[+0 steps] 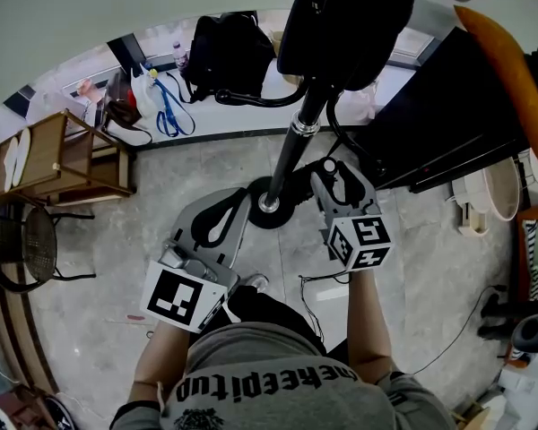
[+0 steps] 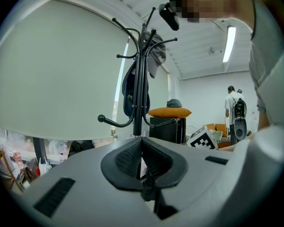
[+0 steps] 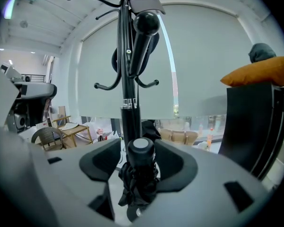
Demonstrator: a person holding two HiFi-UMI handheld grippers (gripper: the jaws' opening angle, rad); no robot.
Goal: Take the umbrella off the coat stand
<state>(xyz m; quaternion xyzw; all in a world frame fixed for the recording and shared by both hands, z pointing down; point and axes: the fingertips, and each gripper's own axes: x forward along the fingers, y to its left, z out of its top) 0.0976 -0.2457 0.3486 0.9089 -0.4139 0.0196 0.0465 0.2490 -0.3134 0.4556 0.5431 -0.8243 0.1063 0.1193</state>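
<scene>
Folded umbrella (image 3: 138, 176) between jaws of right gripper (image 3: 138, 148) — spread, loose (coat stand (image 3: 128, 79) just behind), left gripper (image 2: 142, 143) clenched

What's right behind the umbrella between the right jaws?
The coat stand's black pole rises straight behind the umbrella, with a pale blind beyond. In the right gripper view, the umbrella and right gripper hide the pole's foot.

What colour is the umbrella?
Black. The umbrella shows best in the right gripper view.

L tool (image 2: 142, 145) jaws together; coat stand (image 2: 138, 93) straight ahead, bag (image 2: 128, 96) hung.
</scene>
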